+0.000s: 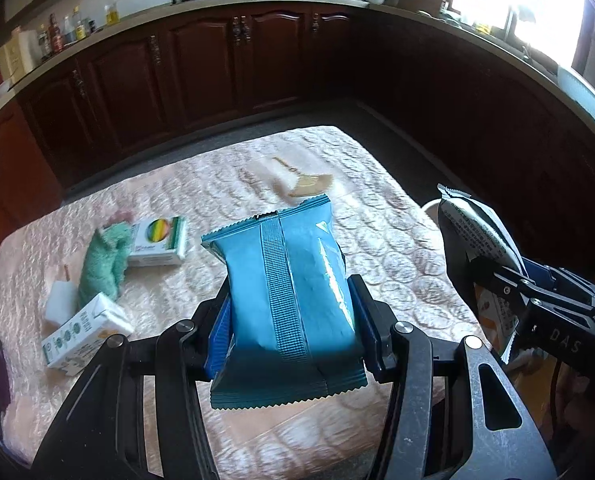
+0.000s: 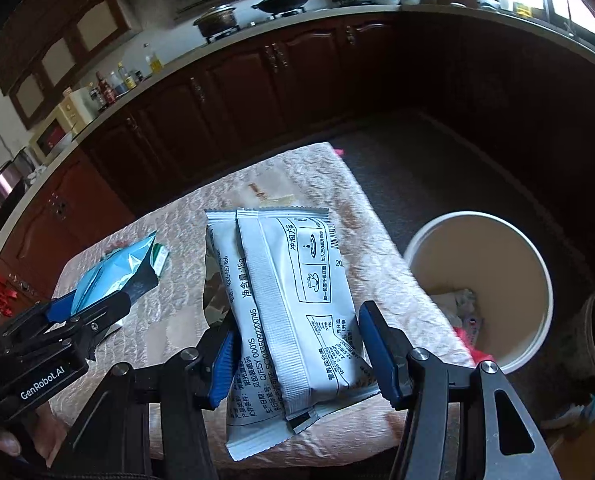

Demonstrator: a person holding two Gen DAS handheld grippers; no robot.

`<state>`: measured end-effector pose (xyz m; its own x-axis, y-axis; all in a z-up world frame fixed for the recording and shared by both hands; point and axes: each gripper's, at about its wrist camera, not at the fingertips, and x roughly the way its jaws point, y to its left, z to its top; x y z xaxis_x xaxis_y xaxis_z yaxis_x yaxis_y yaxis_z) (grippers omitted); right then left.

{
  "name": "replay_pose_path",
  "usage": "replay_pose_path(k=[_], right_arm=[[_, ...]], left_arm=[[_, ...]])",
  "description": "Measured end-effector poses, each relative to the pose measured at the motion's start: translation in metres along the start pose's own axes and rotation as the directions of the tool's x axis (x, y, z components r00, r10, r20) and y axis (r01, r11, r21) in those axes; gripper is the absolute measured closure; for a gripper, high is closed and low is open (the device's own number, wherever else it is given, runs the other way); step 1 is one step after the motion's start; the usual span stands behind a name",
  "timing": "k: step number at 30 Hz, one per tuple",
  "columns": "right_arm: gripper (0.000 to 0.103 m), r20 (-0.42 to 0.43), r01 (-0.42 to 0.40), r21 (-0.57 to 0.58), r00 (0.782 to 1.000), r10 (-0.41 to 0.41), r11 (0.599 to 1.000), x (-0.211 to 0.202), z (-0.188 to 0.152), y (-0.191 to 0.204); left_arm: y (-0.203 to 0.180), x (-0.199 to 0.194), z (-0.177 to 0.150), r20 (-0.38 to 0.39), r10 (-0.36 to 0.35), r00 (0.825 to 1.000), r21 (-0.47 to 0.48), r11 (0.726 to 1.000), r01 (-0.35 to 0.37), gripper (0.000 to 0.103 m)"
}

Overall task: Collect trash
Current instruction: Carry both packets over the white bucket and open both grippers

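1. Clamping a blue snack packet [image 1: 293,300] between its blue pads, the left gripper [image 1: 291,320] is partly closed; the packet stands upright, its serrated top edge above the jaws and its lower edge hanging below them, clear of the table.
2. The right gripper [image 2: 301,344] is likewise partly closed on a white printed sachet [image 2: 285,312], which tilts slightly and pokes out above and below the pads. In the right wrist view its right-hand pad seems to sit just beside the sachet's edge, so contact on that side is unclear.
3. Both grippers are held above a table covered by a pale quilted cloth [image 1: 377,208]. The right gripper is near the cloth's right edge.
4. A white bucket [image 2: 509,344] stands on the dark floor just beside that right edge, its mouth open upward, with some scraps lying at the bottom.
5. On the left part of the cloth lie a green cloth [image 1: 105,260], a small white box with a rainbow circle [image 1: 159,242], a carton [image 1: 85,332] near the front-left edge and a white block [image 1: 59,300]. The green cloth touches the box.
6. The middle and far stretch of the cloth is open, apart from a tan stain [image 1: 309,186].
7. A strip of dark floor [image 2: 417,168] separates the table from the brown cabinets [image 1: 201,64].
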<state>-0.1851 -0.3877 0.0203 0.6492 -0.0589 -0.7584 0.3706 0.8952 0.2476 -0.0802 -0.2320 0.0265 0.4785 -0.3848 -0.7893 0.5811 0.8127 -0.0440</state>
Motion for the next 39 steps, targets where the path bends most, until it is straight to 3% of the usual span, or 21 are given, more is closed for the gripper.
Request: replay_pose_path(k=[15,26,36,39], right_arm=[[0.048,0.019,0.119,0.171,0.992,-0.124,0.978,-0.024,0.0,-0.101],[0.048,-0.026,0.19,0.278,0.981,-0.19,0.942,-0.019,-0.005,-0.16],[0.048,-0.081,0.23,0.32,0.973,-0.216,0.919,0.008,-0.006,-0.192],[0.039,-0.082,0.24,0.335,0.971,-0.226,0.911,0.012,-0.006,-0.198]], left_arm=[[-0.094,0.039,0.035,-0.056,-0.156,0.986,0.107,0.981,0.162,0.051],[-0.165,0.083,0.048,-0.126,-0.252,0.959,0.166,0.948,0.271,0.052],[-0.192,0.115,0.053,-0.181,-0.307,0.934,0.146,0.931,0.334,0.051],[-0.192,0.121,0.054,-0.187,-0.311,0.932,0.144,0.93,0.339,0.045]])
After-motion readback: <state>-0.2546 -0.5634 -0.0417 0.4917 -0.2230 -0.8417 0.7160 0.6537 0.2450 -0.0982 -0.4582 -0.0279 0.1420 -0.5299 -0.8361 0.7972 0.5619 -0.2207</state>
